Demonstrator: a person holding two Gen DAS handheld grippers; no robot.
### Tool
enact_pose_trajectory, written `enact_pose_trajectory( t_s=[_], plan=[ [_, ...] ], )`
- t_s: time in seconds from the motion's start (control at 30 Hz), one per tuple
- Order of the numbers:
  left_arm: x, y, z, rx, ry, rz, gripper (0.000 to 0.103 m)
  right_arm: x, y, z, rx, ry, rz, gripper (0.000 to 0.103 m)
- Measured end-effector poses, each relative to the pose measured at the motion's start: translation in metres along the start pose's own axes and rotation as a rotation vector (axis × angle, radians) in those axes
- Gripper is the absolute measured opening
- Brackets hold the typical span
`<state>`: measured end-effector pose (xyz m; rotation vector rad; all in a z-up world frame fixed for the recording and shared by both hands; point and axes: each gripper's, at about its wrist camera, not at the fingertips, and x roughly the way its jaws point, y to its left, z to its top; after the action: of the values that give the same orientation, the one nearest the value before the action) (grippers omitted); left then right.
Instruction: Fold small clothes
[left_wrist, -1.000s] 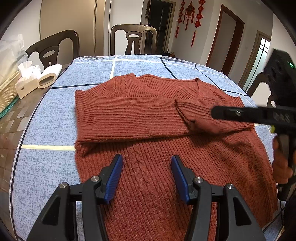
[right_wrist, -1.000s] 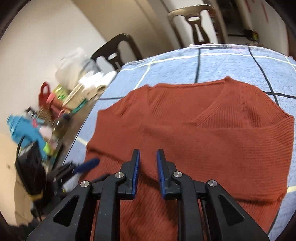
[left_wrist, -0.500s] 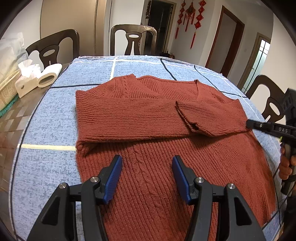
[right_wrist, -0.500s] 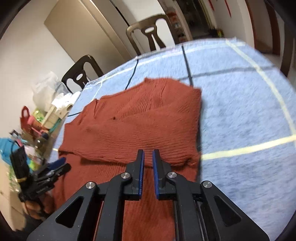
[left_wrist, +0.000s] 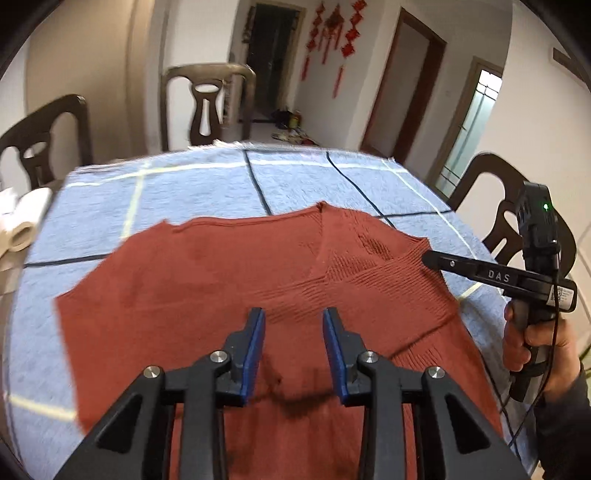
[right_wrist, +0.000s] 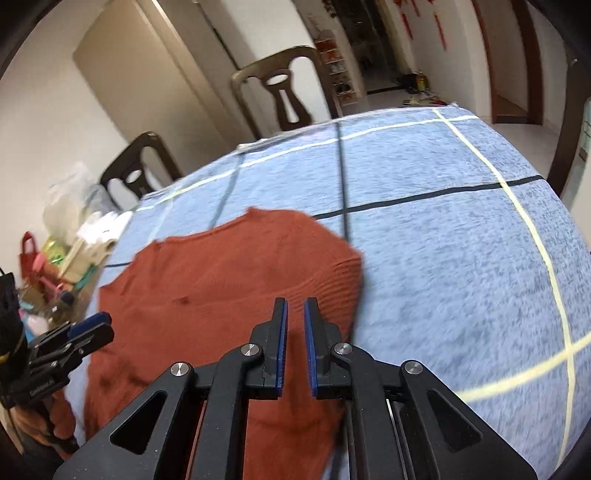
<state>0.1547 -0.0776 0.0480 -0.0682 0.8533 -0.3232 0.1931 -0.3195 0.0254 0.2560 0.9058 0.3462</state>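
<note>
Sweater (left_wrist: 207, 295) hem is cut off by the bottom edge, under my left gripper (left_wrist: 293, 350). Paper roll (left_wrist: 22, 225) is clipped at the frame's left. Shelf clutter (right_wrist: 62, 266) too blurred to identify.

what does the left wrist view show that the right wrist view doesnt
Only the left wrist view: the right hand gripping its handle, red wall ornaments, a paper roll.
Only the right wrist view: a heap of bags and clutter at the table's far side.
Both: the red sweater flat on the blue cloth, wooden chairs, and both grippers.
</note>
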Motion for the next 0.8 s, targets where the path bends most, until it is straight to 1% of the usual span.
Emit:
enact_pose_trajectory(
  t_s=[0.03,0.07,0.1,0.13,0.17,0.27,0.37,0.4,0.47,0.5,0.53,0.6,0.67,0.7,0.73,0.77,0.8],
  plan=[
    [0.014,0.001,0.001,-0.006,0.034,0.007,0.025,0.005,-0.005,0.001,0.010,0.006,-0.028,0.009],
    [0.029,0.004,0.001,-0.011,0.070,0.020,0.024,0.010,-0.011,0.001,0.023,0.013,-0.045,0.005],
    [0.035,0.007,-0.001,-0.013,0.072,0.025,0.023,0.012,-0.016,0.002,0.036,0.006,-0.034,0.005],
    [0.035,0.007,0.000,-0.003,0.039,0.025,0.023,0.011,-0.020,0.002,0.050,0.002,-0.019,0.005],
    [0.035,0.007,0.000,0.002,0.043,0.030,0.023,0.008,-0.020,0.001,0.055,0.004,-0.020,0.005],
    [0.022,0.004,-0.005,0.007,0.040,0.035,0.023,-0.006,-0.015,-0.005,0.021,0.006,-0.041,0.007],
    [0.000,0.002,-0.020,0.035,0.022,-0.010,0.023,-0.025,-0.003,-0.021,-0.044,0.007,-0.015,0.008],
    [-0.002,0.003,-0.026,0.047,0.022,-0.002,0.023,-0.029,0.000,-0.030,-0.071,0.020,-0.017,0.008],
    [0.005,0.007,-0.037,0.070,0.048,0.043,0.024,-0.023,0.003,-0.041,-0.109,0.058,-0.034,0.008],
    [0.004,0.009,-0.039,0.060,0.027,0.029,0.024,-0.023,0.004,-0.045,-0.135,0.040,-0.048,0.008],
    [0.002,0.012,-0.038,0.045,0.036,0.027,0.024,-0.024,0.004,-0.045,-0.142,0.035,-0.054,0.008],
    [-0.007,0.016,-0.037,0.017,0.032,0.047,0.023,-0.029,0.002,-0.043,-0.104,0.042,-0.065,0.009],
    [-0.020,0.020,-0.040,0.011,0.007,0.077,0.024,-0.039,0.006,-0.044,-0.113,0.030,-0.067,0.010],
    [-0.027,0.026,-0.044,-0.002,0.001,0.085,0.024,-0.044,0.009,-0.046,-0.126,0.022,-0.069,0.019],
    [-0.035,0.032,-0.050,-0.021,-0.002,0.090,0.024,-0.050,0.012,-0.050,-0.137,0.016,-0.065,0.025],
    [-0.042,0.039,-0.055,-0.038,-0.005,0.097,0.025,-0.054,0.014,-0.053,-0.142,0.013,-0.059,0.038],
    [-0.047,0.046,-0.060,-0.051,-0.007,0.110,0.029,-0.059,0.015,-0.058,-0.145,0.011,-0.048,0.046]
  ],
)
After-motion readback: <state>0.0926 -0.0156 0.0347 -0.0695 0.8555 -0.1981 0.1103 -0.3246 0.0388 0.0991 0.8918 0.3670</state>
